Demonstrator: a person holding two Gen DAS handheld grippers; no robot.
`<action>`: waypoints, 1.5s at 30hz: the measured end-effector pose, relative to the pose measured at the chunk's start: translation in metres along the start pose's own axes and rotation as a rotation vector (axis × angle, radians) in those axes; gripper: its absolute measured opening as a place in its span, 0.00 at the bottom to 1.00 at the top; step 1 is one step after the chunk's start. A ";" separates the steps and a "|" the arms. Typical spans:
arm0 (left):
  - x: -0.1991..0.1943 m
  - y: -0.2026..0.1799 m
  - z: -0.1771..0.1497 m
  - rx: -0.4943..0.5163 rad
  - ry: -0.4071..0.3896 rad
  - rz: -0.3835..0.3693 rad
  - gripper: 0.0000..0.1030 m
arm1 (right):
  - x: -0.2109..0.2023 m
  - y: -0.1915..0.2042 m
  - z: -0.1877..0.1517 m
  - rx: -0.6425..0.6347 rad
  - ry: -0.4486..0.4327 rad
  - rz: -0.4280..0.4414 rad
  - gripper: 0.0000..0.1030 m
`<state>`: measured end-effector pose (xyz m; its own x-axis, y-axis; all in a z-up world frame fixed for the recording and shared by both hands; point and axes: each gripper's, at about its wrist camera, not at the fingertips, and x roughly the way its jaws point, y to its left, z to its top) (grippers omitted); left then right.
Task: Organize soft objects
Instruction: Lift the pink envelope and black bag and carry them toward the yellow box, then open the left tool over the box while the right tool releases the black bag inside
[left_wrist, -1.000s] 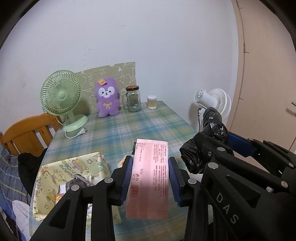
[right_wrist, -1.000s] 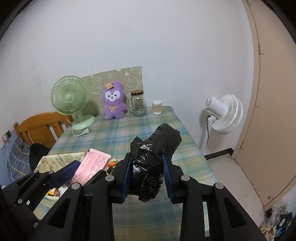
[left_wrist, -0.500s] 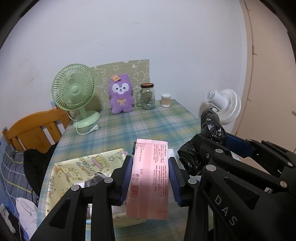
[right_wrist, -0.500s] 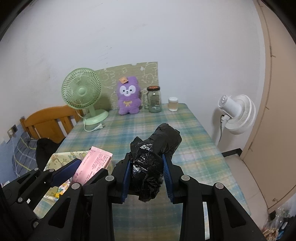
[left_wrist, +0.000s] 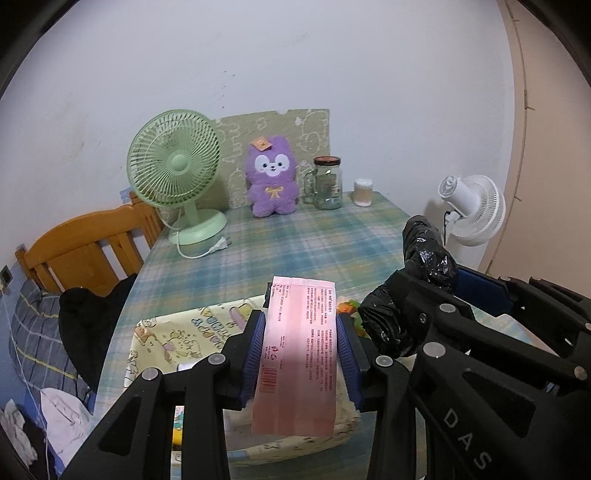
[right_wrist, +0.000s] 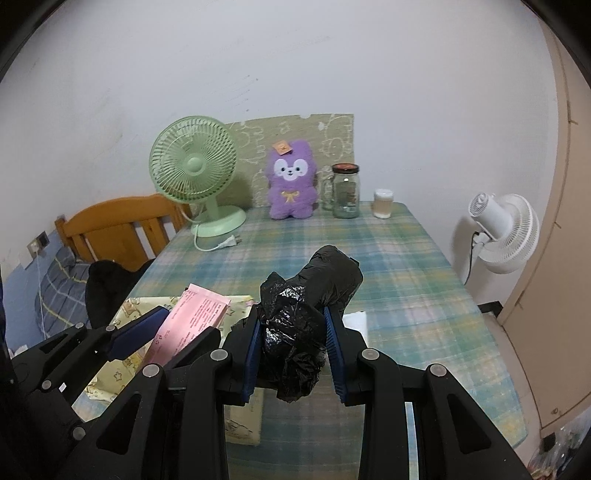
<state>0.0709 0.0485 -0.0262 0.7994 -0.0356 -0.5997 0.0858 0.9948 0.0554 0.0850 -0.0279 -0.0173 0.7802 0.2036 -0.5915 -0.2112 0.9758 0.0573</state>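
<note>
A flat pink paper packet printed with red text (left_wrist: 299, 347) is pinched upright between the blue pads of the left claw (left_wrist: 301, 349), above a pale yellow cartoon-printed fabric box (left_wrist: 177, 332) that sits at the near end of the bench (left_wrist: 295, 243), which is covered by a green-and-blue plaid cloth. A crumpled black plastic bag bundle (right_wrist: 306, 306) is clamped between the pads of the right claw (right_wrist: 291, 349); its rolled upper end is seen sticking forward past the fingertips, and a loose fold hangs below them. The two claws are held side by side, the right one just to the right of the left, both over the near part of the bench. At the far edge, against the white wall, a purple plush rabbit toy with a yellow bow (right_wrist: 291, 186) is seated before a green patterned board (right_wrist: 332, 136). A pale green desk fan (right_wrist: 195, 177) stands to its left, its plug lying on the cloth, and a glass jar with a dark lid (right_wrist: 345, 192) and a small white-capped container (right_wrist: 383, 203) stand to its right. A white floor fan (right_wrist: 502, 229) is seen off the right side of the bench, and a wooden chair back (right_wrist: 118, 225) at the left
</note>
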 end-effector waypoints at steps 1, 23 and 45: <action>0.001 0.003 -0.001 -0.002 0.004 0.003 0.38 | 0.003 0.004 0.000 -0.006 0.004 0.003 0.34; 0.038 0.067 -0.027 -0.033 0.106 0.096 0.38 | 0.055 0.067 -0.013 -0.116 0.112 0.115 0.34; 0.043 0.096 -0.053 -0.073 0.179 0.102 0.77 | 0.080 0.088 -0.031 -0.151 0.187 0.156 0.37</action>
<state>0.0822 0.1479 -0.0888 0.6832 0.0768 -0.7262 -0.0386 0.9969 0.0691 0.1105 0.0722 -0.0851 0.6122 0.3183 -0.7238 -0.4162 0.9081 0.0473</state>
